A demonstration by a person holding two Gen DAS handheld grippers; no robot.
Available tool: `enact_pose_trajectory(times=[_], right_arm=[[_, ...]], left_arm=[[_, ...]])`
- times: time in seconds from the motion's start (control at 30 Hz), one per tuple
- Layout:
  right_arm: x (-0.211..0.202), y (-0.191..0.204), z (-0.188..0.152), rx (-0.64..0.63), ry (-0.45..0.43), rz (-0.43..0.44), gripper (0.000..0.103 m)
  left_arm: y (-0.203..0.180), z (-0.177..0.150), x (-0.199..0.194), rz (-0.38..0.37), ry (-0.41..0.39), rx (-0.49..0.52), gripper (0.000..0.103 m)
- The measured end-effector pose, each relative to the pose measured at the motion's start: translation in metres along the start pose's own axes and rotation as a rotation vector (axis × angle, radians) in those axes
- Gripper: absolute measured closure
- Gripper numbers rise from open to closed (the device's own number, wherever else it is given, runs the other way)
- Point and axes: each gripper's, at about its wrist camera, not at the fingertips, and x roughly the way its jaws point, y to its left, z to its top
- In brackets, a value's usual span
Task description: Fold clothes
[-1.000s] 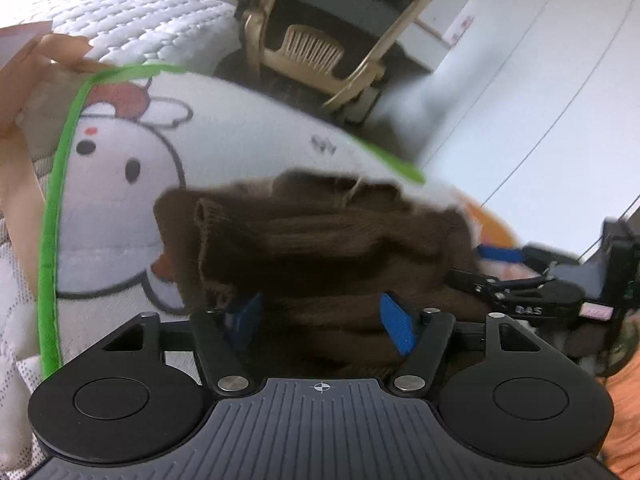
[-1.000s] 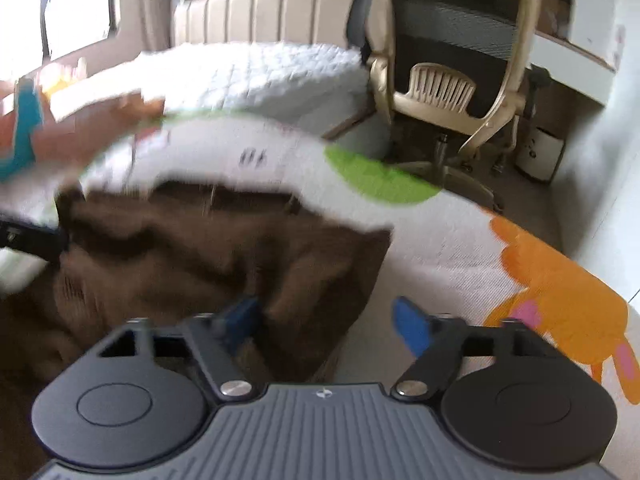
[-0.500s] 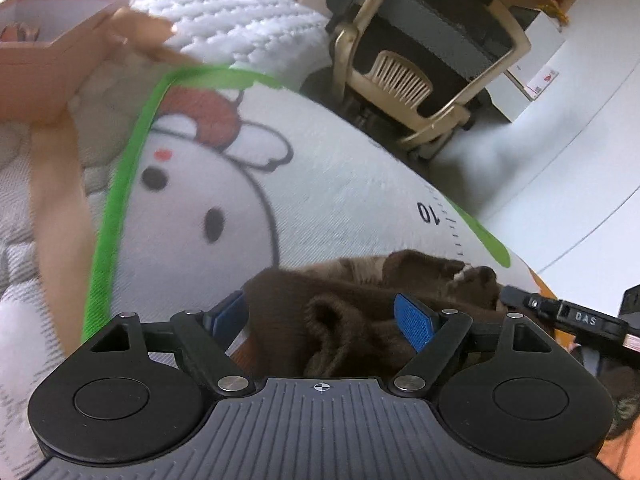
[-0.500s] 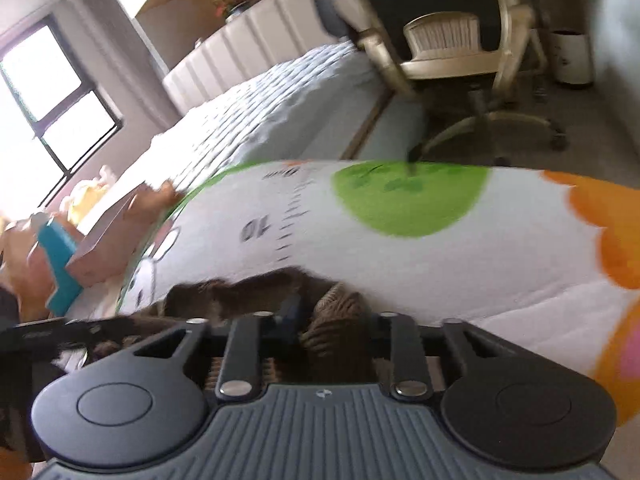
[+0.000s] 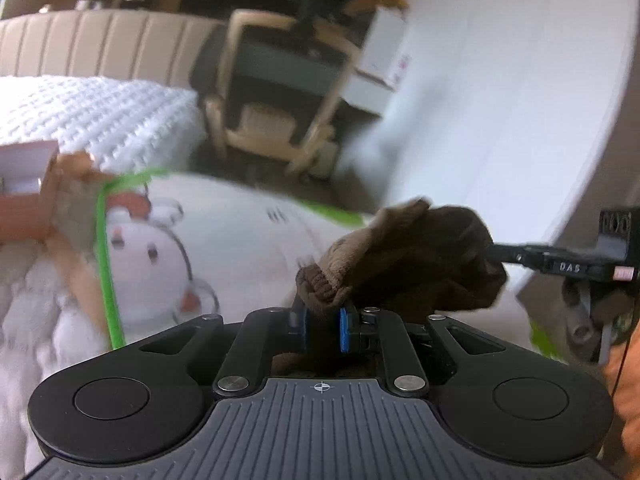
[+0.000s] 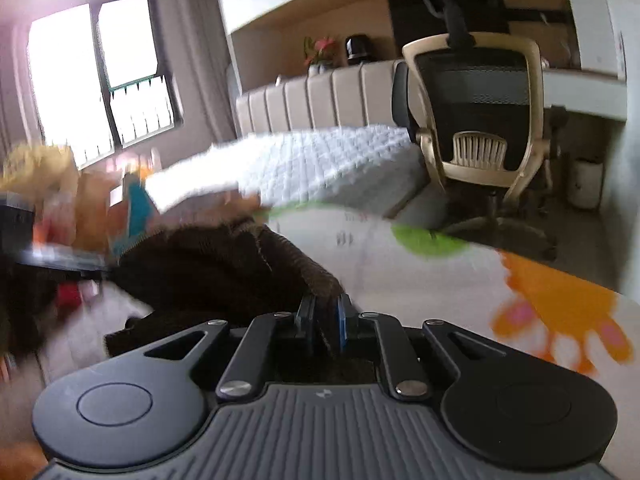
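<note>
Left gripper (image 5: pixel 323 328) and right gripper (image 6: pixel 323 322) each pinching ribbed brown knit garment (image 5: pixel 420 264), seemingly lifted, blurred

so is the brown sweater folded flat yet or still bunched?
Bunched. The brown sweater hangs crumpled between the left gripper and right gripper, both shut on its ribbed edge.

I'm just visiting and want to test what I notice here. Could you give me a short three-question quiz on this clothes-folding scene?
1. True or false: both hand-held grippers are shut on the brown knit garment.
2. What lies under the garment? A) a bare wooden desk B) a cartoon-printed quilt C) a tiled floor
3. Fill in: beyond the bed stands an office ____.

Key:
1. True: the left hand-held gripper and right hand-held gripper both pinch it.
2. B, the quilt.
3. chair.
</note>
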Motion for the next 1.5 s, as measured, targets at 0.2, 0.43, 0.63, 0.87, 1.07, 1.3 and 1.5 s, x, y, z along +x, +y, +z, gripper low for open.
enact_pose_trajectory(times=[0.2,0.43,0.63,0.87,1.07,1.3,1.5], right_arm=[[-0.044,0.005,-0.055,-0.040,0.086,-0.103,0.080],[-0.084,-0.012,-0.068,0.079,0.042,-0.142,0.039],[-0.015,-0.058,-0.026,0.407,-0.005,0.032,0.033],[0.095,-0.059,-0.032,0.358,0.193,0.081,0.065],[0.102,-0.050,0.005,0.275,0.097,0.046,0.082],[0.058,-0.037,0.029,0.230,0.000,0.036,0.084],[0.028,-0.019,-0.034,0.253,0.134,0.014,0.080]], left_arm=[[-0.021,-0.065,-0.011,-0.030,0.193,0.090,0.047],[-0.001,-0.069,-0.026,-0.134,0.175,-0.061,0.012],[0.038,-0.054,0.006,-0.101,0.176,-0.385,0.010],[0.042,-0.051,0.065,0.021,0.236,-0.399,0.015],[0.053,-0.016,0.081,-0.004,0.198,-0.298,0.084],[0.036,0.032,0.054,-0.064,0.031,-0.207,0.091],[0.023,-0.035,0.020,-0.067,0.156,-0.148,0.088]])
